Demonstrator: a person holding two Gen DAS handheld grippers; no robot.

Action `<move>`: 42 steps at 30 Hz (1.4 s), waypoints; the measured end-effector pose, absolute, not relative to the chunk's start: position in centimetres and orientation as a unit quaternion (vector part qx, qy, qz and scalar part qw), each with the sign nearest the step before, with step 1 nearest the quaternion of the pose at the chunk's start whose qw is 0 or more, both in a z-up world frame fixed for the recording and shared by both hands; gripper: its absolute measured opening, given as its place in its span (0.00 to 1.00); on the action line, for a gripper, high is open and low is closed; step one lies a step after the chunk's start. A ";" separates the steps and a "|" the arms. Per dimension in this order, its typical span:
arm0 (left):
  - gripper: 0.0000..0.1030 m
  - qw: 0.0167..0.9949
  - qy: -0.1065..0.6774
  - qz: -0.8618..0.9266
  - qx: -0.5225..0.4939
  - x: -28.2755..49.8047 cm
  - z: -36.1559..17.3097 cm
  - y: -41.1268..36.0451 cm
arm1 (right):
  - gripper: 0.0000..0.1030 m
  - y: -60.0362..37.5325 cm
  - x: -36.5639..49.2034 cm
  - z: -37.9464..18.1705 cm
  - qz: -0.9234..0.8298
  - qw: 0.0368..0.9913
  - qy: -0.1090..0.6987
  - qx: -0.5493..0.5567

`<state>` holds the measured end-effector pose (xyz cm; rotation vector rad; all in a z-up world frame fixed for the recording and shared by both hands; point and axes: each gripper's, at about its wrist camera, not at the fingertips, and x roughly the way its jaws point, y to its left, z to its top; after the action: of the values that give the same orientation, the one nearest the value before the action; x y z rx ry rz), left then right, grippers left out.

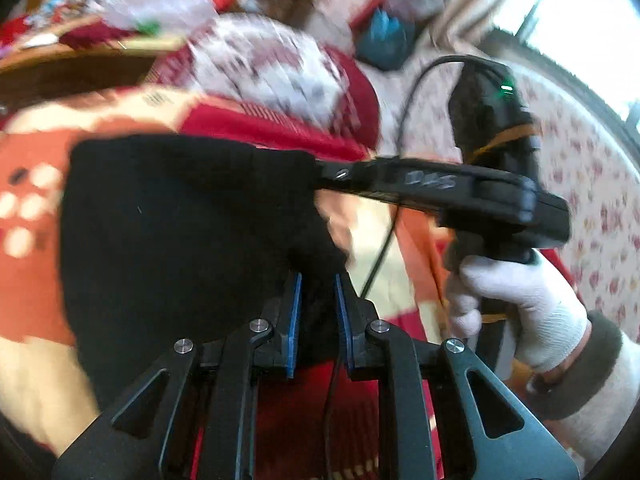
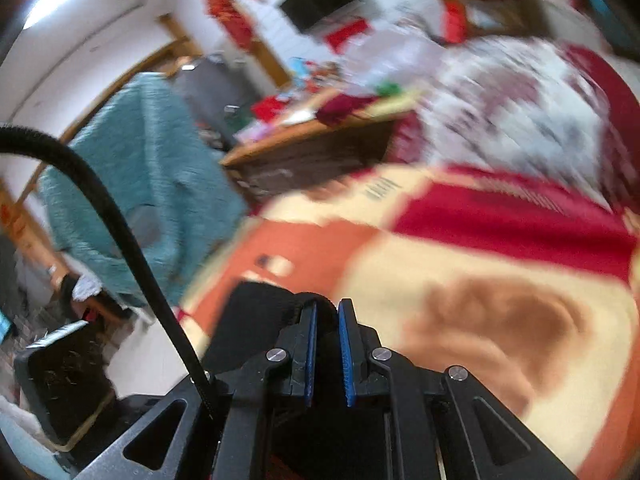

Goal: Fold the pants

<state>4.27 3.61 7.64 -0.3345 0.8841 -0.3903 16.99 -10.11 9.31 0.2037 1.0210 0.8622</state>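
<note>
The black pants point(image 1: 180, 232) hang as a dark sheet over the orange, cream and red blanket point(image 1: 32, 168). My left gripper point(image 1: 318, 280) is shut on the pants' lower right edge, cloth between its blue pads. My right gripper, seen from the side in the left wrist view point(image 1: 320, 174), pinches the pants' upper right corner, held by a white-gloved hand point(image 1: 516, 300). In the right wrist view my right gripper point(image 2: 327, 308) is shut on a bunch of black cloth point(image 2: 256, 320) above the blanket point(image 2: 460, 280). Both views are motion blurred.
A red and white patterned quilt point(image 1: 272, 68) lies piled at the back of the bed. A wooden table point(image 2: 320, 148) with clutter stands beside the bed. A teal blanket point(image 2: 140, 184) hangs at the left. A floral cloth point(image 1: 592, 184) is at the right by a window.
</note>
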 end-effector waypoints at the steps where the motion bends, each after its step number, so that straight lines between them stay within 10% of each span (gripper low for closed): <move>1: 0.15 0.863 0.438 -0.197 -0.160 4.6 6.8 2.9 | 0.10 -10.8 16.9 8.0 0.376 0.783 0.488 0.086; 12: 0.23 0.866 0.429 -0.214 -0.146 1.3 11.4 5.6 | 0.20 -16.3 14.2 9.1 0.359 0.780 0.467 0.211; 16: 0.37 0.882 0.410 -0.176 -0.154 0.1 13.1 10.2 | 0.49 -15.1 12.8 9.5 0.391 0.751 0.486 0.215; 42: 0.41 0.881 0.429 -0.076 -0.187 6.1 8.8 15.7 | 0.49 -14.2 11.1 5.1 0.408 0.662 0.564 0.277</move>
<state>6.15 15.65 8.82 -0.3901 0.8931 -0.1587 11.15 -14.22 5.07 0.6266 1.2758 0.9216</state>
